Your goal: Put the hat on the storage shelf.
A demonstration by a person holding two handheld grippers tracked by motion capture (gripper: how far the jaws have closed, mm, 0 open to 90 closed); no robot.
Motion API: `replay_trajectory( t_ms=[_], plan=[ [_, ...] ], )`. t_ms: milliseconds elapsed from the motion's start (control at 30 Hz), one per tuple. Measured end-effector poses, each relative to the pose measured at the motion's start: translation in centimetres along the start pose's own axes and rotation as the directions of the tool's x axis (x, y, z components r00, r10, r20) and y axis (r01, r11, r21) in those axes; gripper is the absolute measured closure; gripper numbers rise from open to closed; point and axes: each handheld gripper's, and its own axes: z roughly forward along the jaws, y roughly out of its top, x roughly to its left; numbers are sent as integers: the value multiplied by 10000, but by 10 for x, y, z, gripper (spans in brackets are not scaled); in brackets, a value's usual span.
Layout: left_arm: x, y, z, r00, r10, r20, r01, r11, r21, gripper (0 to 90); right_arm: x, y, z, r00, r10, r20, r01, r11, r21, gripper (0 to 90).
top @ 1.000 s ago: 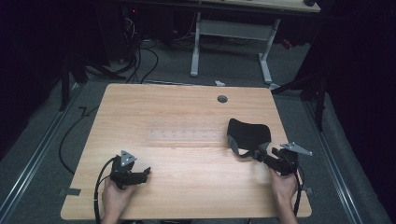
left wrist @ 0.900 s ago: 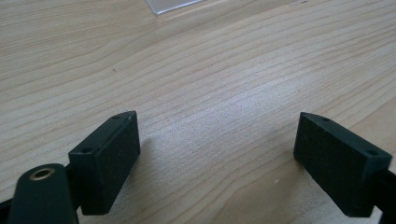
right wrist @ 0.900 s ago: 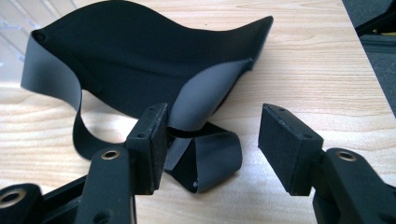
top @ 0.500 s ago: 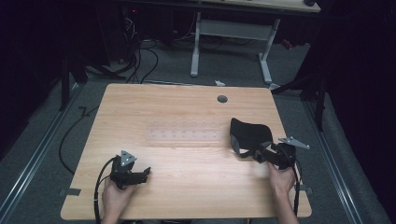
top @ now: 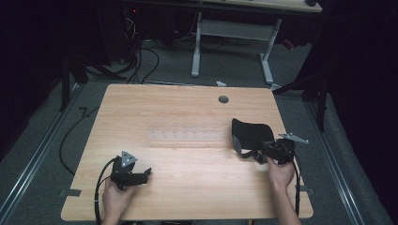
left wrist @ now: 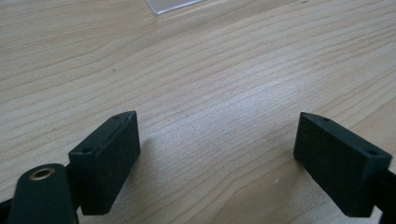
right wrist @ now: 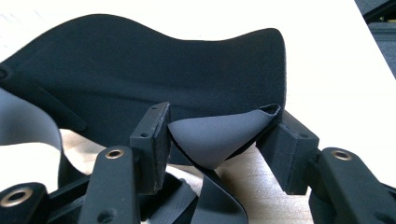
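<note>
Mask (top: 251,133) near table's (top: 187,101) right edge; my right gripper (right wrist: 219,140) has been closing on its folded corner to lift. Left gripper (left wrist: 219,154) open, parked near front-left corner.

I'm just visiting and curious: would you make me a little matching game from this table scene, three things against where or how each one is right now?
Things:
1. black fabric piece
2. left hand-held gripper
3. round hole

States:
a. jaws wide apart over bare wood
b. in the table top near its far edge
c. folded corner caught between the right hand-held gripper jaws

Pairs: 1-c, 2-a, 3-b
</note>
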Motion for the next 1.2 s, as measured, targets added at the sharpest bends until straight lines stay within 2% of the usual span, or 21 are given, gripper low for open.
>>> replay_trajectory(
  t_ms=[100, 433, 633, 900, 1167, 1200],
  plan=[
    [0, 0, 0, 10000, -3, -2, 3, 10000, -4, 150, -3, 0, 3, 9998, 181, -25, -181, 9998, 53, 463],
    [0, 0, 0, 10000, -4, -6, 4, 10000, -6, 150, -4, -2, 11, 9997, 244, -25, -243, 9994, 233, 477],
    [0, 0, 0, 10000, -16, -11, 16, 10000, -20, 151, -4, -2, 14, 9995, 289, -100, -290, 9996, -18, 563],
    [0, 0, 0, 10000, -19, -12, 19, 10000, -22, 150, -4, -2, 10, 9992, 116, -375, -131, 9991, -398, 750],
    [0, 0, 0, 10000, -15, -11, 15, 10000, -23, 151, -4, -3, 7, 9966, 97, -813, -133, 9990, -438, 800],
    [0, 0, 0, 10000, -17, -12, 17, 10000, -23, 151, -5, -4, 6, 9944, 208, -1035, -266, 9982, -547, 808]
  ],
)
